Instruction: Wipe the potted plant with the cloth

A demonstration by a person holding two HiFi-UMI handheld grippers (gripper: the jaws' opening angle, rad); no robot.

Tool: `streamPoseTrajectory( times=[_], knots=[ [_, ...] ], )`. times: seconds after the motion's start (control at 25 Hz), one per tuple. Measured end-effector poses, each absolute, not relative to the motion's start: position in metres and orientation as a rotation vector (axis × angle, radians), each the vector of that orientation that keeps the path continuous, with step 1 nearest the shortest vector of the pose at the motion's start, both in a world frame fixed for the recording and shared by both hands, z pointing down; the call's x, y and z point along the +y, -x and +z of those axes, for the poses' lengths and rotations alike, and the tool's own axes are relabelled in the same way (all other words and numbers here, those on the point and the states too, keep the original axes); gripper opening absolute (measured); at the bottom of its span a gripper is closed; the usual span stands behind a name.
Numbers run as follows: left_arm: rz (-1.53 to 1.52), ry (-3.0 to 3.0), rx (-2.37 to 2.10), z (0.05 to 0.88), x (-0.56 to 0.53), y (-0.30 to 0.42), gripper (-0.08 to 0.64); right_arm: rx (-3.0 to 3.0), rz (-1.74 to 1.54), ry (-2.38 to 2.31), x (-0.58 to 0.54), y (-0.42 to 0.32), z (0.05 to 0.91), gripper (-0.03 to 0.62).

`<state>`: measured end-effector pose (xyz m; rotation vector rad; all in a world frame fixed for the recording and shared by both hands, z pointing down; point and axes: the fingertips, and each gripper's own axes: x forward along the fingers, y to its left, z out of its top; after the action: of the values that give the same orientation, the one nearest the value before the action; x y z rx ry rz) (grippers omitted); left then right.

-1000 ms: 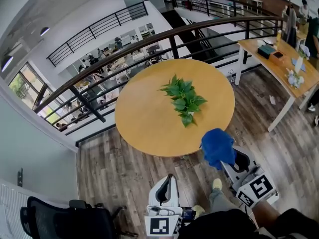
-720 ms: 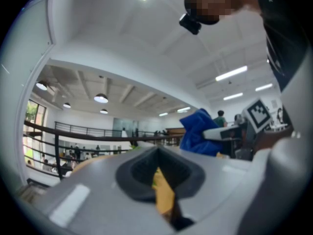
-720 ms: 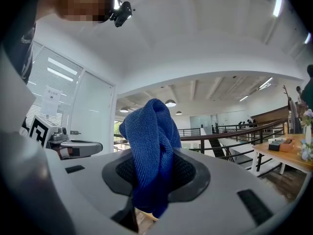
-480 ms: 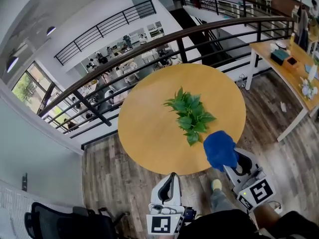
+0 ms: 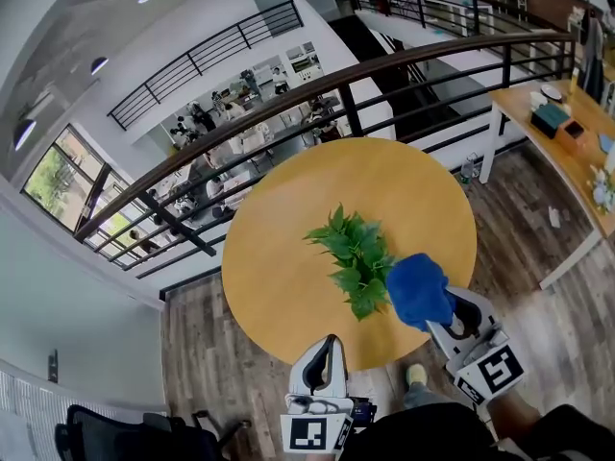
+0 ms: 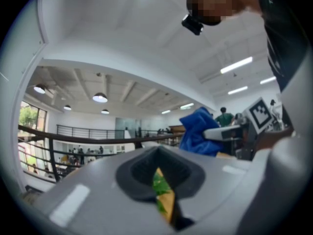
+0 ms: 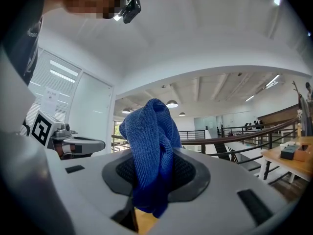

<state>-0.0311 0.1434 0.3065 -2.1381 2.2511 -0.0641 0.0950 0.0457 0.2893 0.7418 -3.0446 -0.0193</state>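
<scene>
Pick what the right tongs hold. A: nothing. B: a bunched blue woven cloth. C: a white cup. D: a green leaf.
B: the right tongs are shut on the bunched blue woven cloth, which stands up between them in the right gripper view.

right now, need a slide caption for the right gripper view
Right gripper shut on a bunched blue cloth, held level, with a curved balcony railing behind.

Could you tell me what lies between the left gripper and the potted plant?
Only a bare stretch of the round table, as the head view shows; nothing stands between the left gripper and the potted plant.
</scene>
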Motion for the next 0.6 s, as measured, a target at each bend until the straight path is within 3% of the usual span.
streamPoseTrajectory(
  times=[0.6],
  knots=[
    [-0.172, 2.078, 2.305, 0.309, 0.085, 0.028, -0.002, -3.089, 0.017, -0.687, -0.026, -0.095, 0.293, 0.137]
  ],
)
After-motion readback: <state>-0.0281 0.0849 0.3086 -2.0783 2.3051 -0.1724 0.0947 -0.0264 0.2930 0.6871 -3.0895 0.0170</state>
